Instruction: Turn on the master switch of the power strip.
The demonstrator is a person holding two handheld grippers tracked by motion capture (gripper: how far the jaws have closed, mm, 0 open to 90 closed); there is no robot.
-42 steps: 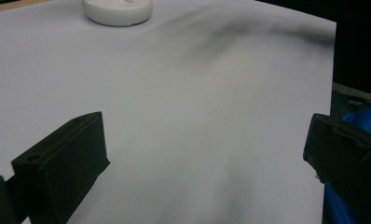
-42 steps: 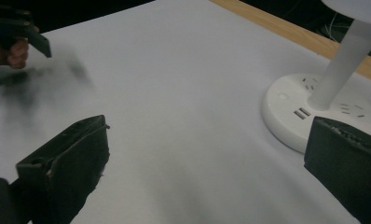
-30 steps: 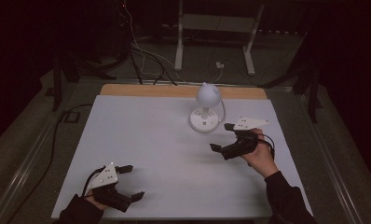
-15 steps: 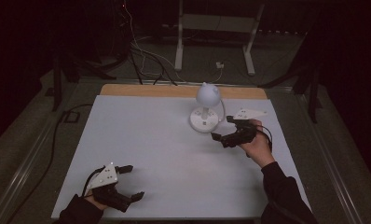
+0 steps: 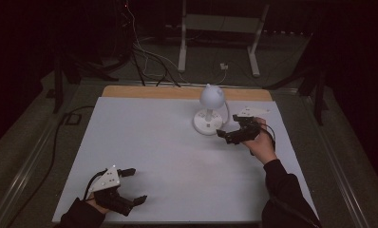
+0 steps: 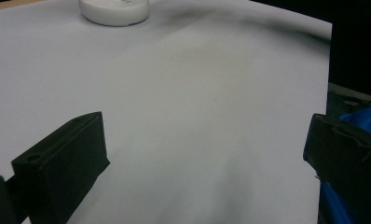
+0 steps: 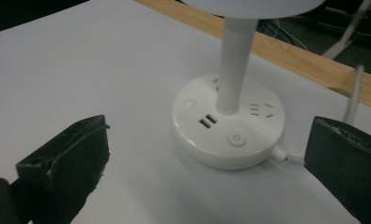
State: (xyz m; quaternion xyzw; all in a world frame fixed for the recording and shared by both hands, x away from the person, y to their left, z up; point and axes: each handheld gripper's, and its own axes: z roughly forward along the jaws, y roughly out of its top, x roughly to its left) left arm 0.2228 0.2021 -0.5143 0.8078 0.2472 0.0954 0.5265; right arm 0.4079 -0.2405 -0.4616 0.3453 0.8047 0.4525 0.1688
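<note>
Just right gripper (image 5: 228,135) beside lamp (image 5: 210,110)

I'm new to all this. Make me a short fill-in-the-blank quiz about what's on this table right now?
1. The white desk lamp stands on a round ____.
2. The right gripper points at the lamp with its jaws ____.
3. The left gripper sits near the table's ____ edge, jaws apart.
4. A white ____ leaves the lamp's base.

Missing words: base; open; front; cable
</note>
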